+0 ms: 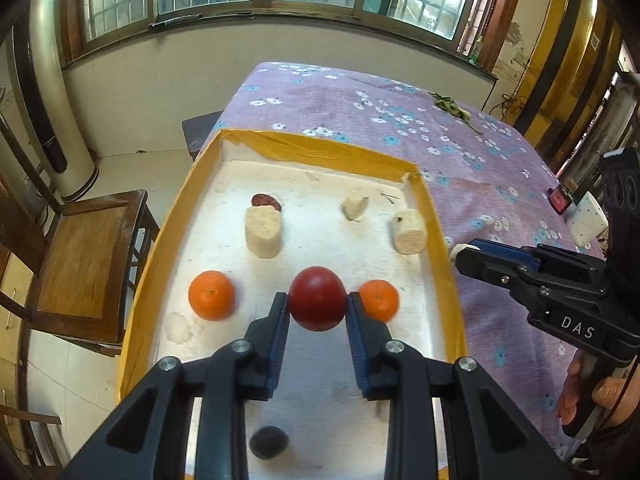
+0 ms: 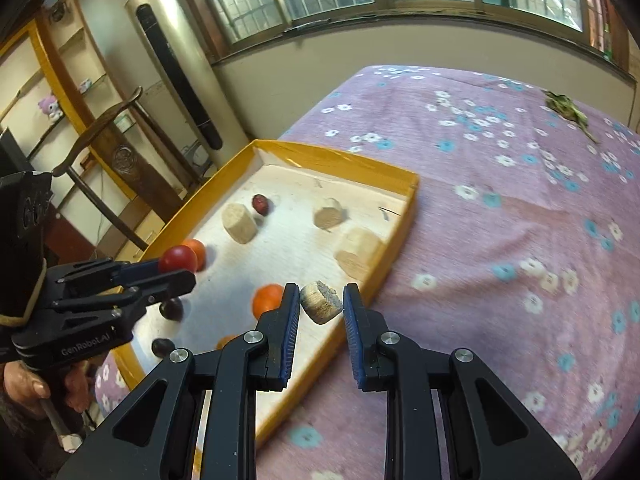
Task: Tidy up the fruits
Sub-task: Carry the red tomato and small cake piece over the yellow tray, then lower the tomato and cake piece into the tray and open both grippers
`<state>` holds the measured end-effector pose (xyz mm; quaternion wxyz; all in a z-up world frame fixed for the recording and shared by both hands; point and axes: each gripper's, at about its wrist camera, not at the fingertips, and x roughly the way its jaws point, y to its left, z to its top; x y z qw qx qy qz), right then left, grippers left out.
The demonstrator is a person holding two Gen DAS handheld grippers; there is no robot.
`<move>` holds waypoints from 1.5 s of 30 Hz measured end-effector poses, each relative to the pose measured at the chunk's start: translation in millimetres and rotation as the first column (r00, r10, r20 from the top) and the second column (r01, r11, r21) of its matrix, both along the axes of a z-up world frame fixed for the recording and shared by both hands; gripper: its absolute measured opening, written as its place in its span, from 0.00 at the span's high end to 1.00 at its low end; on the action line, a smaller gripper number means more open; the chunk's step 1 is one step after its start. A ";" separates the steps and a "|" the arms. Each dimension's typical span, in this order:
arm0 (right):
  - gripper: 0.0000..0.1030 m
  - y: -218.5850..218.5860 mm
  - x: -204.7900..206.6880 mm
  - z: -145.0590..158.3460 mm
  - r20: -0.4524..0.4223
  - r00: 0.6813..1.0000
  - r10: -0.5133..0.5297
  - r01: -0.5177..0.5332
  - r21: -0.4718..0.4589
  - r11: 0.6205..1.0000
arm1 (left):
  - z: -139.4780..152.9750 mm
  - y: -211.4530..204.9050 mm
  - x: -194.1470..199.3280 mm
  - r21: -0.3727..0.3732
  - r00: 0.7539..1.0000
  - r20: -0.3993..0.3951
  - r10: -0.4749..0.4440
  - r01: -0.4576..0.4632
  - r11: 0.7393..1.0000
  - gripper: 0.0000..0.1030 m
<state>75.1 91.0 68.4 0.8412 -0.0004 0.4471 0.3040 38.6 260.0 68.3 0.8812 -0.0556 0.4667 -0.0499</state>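
My left gripper (image 1: 318, 304) is shut on a red round fruit (image 1: 317, 298) and holds it above the yellow-rimmed white tray (image 1: 320, 148); it also shows in the right wrist view (image 2: 178, 266). Two oranges (image 1: 211, 295) (image 1: 380, 299) lie in the tray on either side of it. My right gripper (image 2: 321, 304) is shut on a pale cylindrical chunk (image 2: 321, 303), held over the tray's right rim (image 2: 396, 240). Pale chunks (image 1: 262, 232) (image 1: 409, 232) (image 1: 355, 207), a dark red fruit (image 1: 266, 201) and a dark plum (image 1: 269, 442) lie in the tray.
The table wears a purple flowered cloth (image 2: 500, 200). A green sprig (image 1: 452, 106) lies at its far side. A white object (image 1: 586, 220) and a red-black device (image 1: 560, 200) sit at the right. A wooden chair (image 1: 80, 260) stands left of the table.
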 end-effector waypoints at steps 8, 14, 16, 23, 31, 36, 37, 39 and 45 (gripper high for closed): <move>0.79 33.8 13.0 -19.2 -0.020 1.000 -0.008 0.008 -0.023 1.000 | -18.5 13.7 18.8 -0.023 0.999 -0.040 -0.025 0.024 0.999 0.70; 0.79 40.5 13.7 -25.5 -0.020 0.999 -0.027 0.027 -0.032 0.999 | -23.1 19.9 24.2 -0.038 0.997 -0.053 -0.053 0.051 0.998 0.70; 0.79 37.2 10.4 -22.4 -0.011 1.000 -0.028 0.027 -0.016 0.999 | -22.1 20.5 24.1 -0.051 0.997 -0.047 -0.066 0.063 0.997 0.70; 0.79 34.2 4.8 -15.8 0.031 0.999 -0.035 0.037 -0.058 0.998 | -21.5 15.4 24.7 -0.050 0.995 -0.032 -0.095 0.093 0.994 0.70; 0.79 24.8 15.6 -28.7 -0.034 0.996 -0.088 0.086 -0.048 0.995 | -42.3 12.8 42.1 -0.042 0.991 -0.101 -0.083 0.079 0.996 0.70; 0.78 33.4 16.0 -34.7 -0.032 0.996 -0.085 0.082 -0.093 0.992 | -45.5 15.3 47.3 -0.012 0.992 -0.115 -0.048 0.047 0.999 0.70; 0.77 34.1 16.4 -35.9 -0.032 0.996 -0.088 0.085 -0.100 0.991 | -45.2 15.9 46.9 -0.014 0.992 -0.114 -0.049 0.047 0.999 0.70; 0.76 34.0 16.2 -36.5 -0.030 0.995 -0.092 0.088 -0.105 0.991 | -45.0 16.1 46.0 -0.006 0.992 -0.117 -0.047 0.047 0.999 0.66; 0.71 37.0 8.9 -30.7 -0.003 0.996 -0.087 0.086 -0.145 0.986 | -37.4 16.0 38.6 0.046 0.996 -0.082 -0.039 0.043 0.998 0.49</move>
